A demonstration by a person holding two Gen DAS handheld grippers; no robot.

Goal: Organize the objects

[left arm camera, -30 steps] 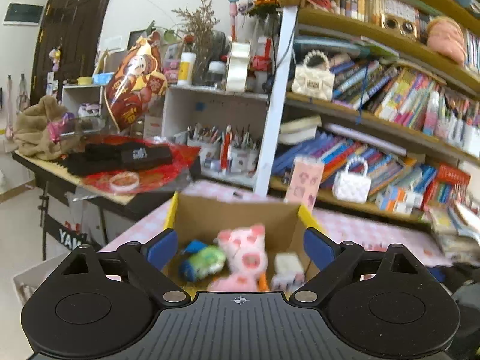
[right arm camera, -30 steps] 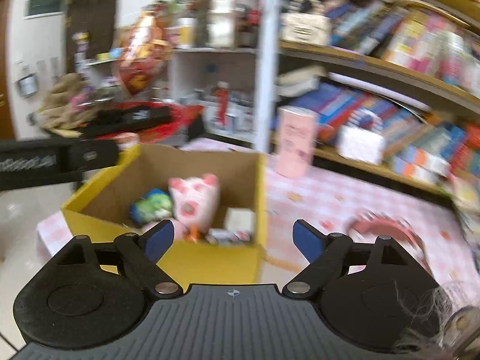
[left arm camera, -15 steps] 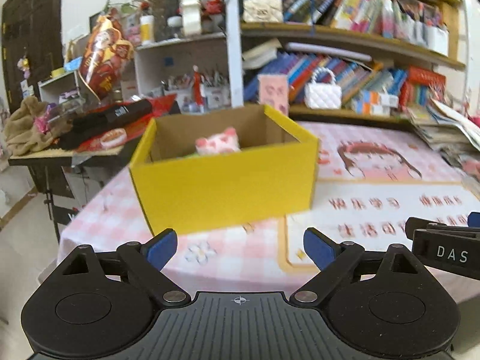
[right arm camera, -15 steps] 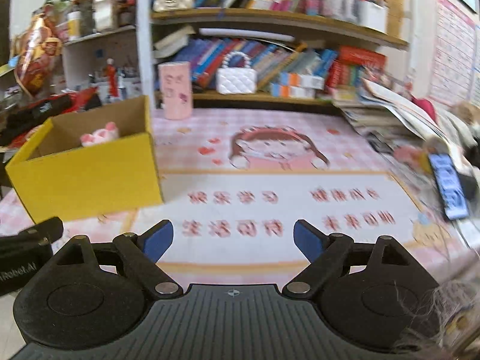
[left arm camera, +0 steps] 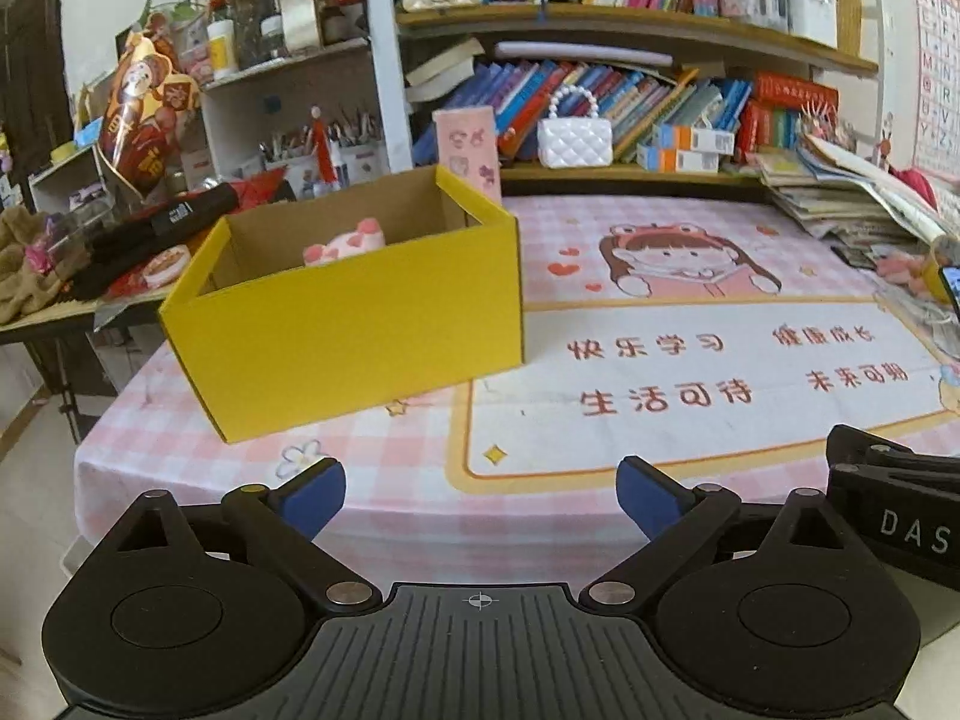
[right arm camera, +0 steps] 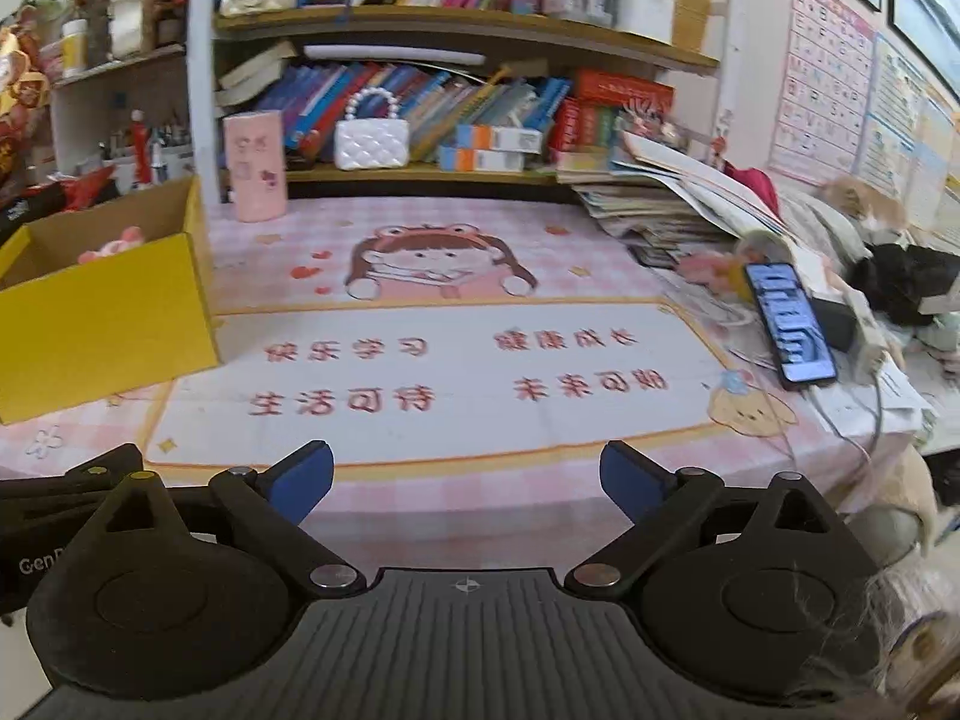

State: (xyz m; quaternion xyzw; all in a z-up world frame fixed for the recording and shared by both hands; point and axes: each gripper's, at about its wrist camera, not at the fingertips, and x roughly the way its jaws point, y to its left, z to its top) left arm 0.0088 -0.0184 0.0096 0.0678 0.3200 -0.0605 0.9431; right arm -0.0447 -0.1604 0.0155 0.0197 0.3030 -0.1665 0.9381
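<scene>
With nothing between them, both tongs have just opened wide.

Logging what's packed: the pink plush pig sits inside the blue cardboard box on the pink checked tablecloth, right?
Not quite: the cardboard box is yellow, not blue, as the left wrist view shows. The pink plush pig does sit inside it, on the pink checked tablecloth.

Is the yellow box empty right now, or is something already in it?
Not empty. The open-topped yellow box holds a pink plush pig poking above the front wall. What else lies deeper inside cannot be told from this angle.
</scene>
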